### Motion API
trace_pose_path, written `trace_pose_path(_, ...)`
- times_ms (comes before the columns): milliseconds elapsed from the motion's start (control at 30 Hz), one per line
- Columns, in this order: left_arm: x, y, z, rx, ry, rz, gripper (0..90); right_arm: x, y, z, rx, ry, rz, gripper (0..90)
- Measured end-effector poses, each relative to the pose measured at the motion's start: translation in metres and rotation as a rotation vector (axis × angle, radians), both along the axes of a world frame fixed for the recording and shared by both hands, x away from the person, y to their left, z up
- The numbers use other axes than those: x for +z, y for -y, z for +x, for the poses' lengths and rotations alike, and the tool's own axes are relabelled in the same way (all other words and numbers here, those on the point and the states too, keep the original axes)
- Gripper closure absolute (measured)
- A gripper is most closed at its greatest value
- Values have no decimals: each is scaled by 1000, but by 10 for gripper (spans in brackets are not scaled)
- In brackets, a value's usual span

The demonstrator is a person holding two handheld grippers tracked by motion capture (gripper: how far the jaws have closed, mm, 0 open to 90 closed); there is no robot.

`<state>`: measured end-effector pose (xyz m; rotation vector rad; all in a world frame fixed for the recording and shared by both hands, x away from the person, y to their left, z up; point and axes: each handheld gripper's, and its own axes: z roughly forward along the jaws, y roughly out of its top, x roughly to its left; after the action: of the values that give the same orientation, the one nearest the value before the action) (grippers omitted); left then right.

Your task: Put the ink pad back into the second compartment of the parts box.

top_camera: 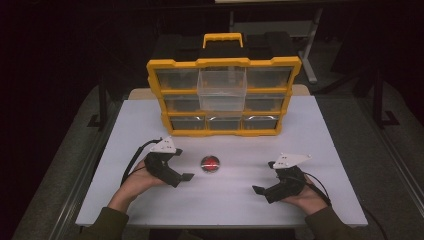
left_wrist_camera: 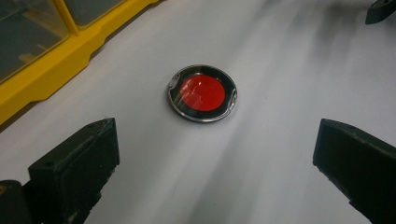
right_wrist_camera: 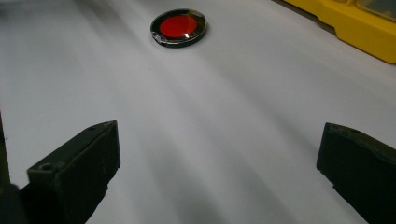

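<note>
The little red disc in its round clear case [top_camera: 210, 164] sits flat on the white table [top_camera: 310, 140] between the left gripper [top_camera: 189, 176] and right gripper [top_camera: 257, 189], both wide open and empty, probably lining up a grab.

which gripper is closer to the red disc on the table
Left. The left gripper sits just left of the red disc, jaws open toward it; the right gripper is farther off to the disc's right and nearer the person.
</note>
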<state>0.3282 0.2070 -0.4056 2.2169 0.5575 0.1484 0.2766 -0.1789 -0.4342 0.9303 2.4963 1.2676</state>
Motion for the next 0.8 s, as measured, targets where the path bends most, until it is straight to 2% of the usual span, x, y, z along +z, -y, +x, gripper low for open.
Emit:
trace_pose_path(200,1,4,3,-8,-2,-10,0,0,0,0,-1,1,0,0)
trace_pose_path(800,3,15,12,-28,-7,-7,0,0,0,0,0,0,0,0)
